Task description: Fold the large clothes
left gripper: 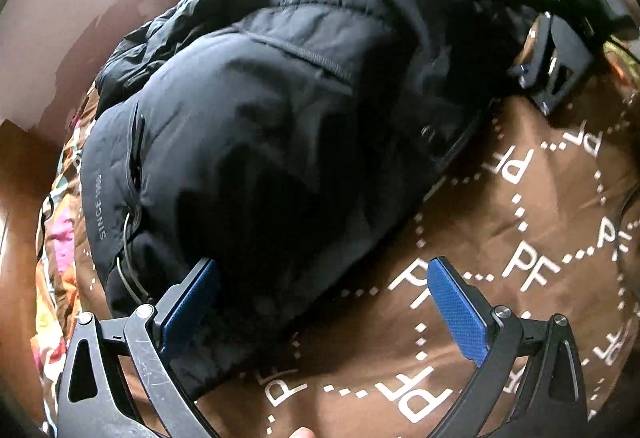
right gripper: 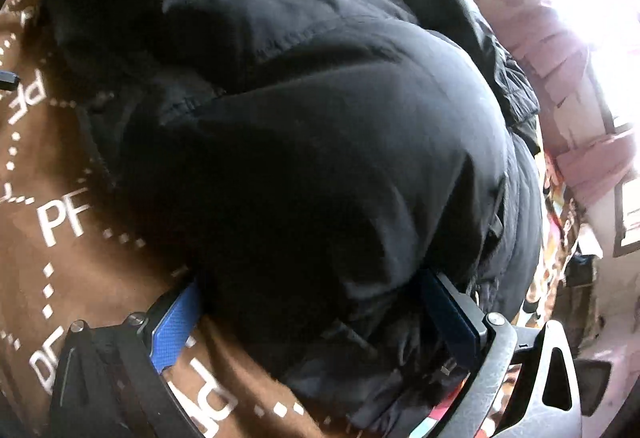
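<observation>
A black puffer jacket (left gripper: 288, 109) lies bunched on a brown blanket (left gripper: 520, 238) printed with white "PF" letters. My left gripper (left gripper: 324, 278) is open, its blue pads (left gripper: 460, 314) wide apart at the jacket's near edge, the left pad touching the fabric. In the right wrist view the jacket (right gripper: 320, 137) fills most of the frame. My right gripper (right gripper: 316, 298) is open with the jacket's bulging edge between its blue pads (right gripper: 176, 322). The right gripper also shows in the left wrist view (left gripper: 552, 65) at the jacket's far right side.
The brown blanket (right gripper: 60, 238) covers a bed. A colourful patterned cover (left gripper: 60, 238) shows along the bed's left edge. Pink curtains (right gripper: 560, 37) and a bright window stand beyond the bed. Wooden floor (left gripper: 16, 197) lies at the left.
</observation>
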`<state>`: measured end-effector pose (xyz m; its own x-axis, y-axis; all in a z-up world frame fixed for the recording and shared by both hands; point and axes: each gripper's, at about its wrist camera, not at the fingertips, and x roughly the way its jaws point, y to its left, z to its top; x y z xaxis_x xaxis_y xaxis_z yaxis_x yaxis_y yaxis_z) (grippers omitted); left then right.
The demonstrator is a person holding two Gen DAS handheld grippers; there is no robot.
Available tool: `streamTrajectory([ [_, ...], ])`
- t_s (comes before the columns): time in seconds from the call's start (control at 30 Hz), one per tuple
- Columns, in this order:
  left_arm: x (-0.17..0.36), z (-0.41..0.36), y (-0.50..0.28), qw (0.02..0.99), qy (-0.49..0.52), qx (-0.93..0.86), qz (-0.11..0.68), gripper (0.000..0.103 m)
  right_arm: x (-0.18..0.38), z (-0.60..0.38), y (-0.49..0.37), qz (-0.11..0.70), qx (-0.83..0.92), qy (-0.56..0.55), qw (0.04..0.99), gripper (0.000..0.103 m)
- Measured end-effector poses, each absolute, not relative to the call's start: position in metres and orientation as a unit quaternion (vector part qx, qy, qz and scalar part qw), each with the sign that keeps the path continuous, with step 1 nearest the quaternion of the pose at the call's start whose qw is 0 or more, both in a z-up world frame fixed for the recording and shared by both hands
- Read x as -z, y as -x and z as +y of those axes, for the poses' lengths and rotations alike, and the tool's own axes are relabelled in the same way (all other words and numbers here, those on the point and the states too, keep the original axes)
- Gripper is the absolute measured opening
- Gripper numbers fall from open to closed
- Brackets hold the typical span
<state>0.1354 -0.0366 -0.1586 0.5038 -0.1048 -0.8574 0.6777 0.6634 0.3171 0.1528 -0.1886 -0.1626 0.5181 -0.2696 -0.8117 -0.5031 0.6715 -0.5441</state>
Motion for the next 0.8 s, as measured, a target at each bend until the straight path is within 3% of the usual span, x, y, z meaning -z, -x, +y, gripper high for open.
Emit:
streamTrajectory([
  [0.17, 0.160, -0.033, -0.137, 0.803, -0.326, 0.243, 0.436, 0.101, 0.158, -0.187, -0.159, 0.433, -0.048, 0.433, 0.789, 0.103],
  [0.2, 0.160, -0.033, -0.137, 0.803, -0.326, 0.245, 0.435, 0.101, 0.156, -0.188, -0.158, 0.421, -0.045, 0.436, 0.794, 0.099],
  [0.27, 0.160, -0.033, -0.136, 0.802, -0.328, 0.249, 0.432, 0.101, 0.152, -0.190, -0.156, 0.408, -0.048, 0.437, 0.800, 0.079],
  [0.53, 0.153, -0.038, -0.122, 0.811, -0.344, 0.255, 0.399, 0.101, 0.105, -0.203, -0.169, 0.427, -0.110, 0.387, 0.809, 0.041],
  [0.63, 0.148, -0.042, -0.113, 0.823, -0.366, 0.240, 0.362, 0.101, 0.075, -0.208, -0.189, 0.458, -0.132, 0.330, 0.815, 0.034],
  [0.8, 0.150, -0.059, -0.104, 0.831, -0.431, 0.202, 0.290, 0.101, 0.031, -0.209, -0.217, 0.495, -0.154, 0.209, 0.829, 0.031],
])
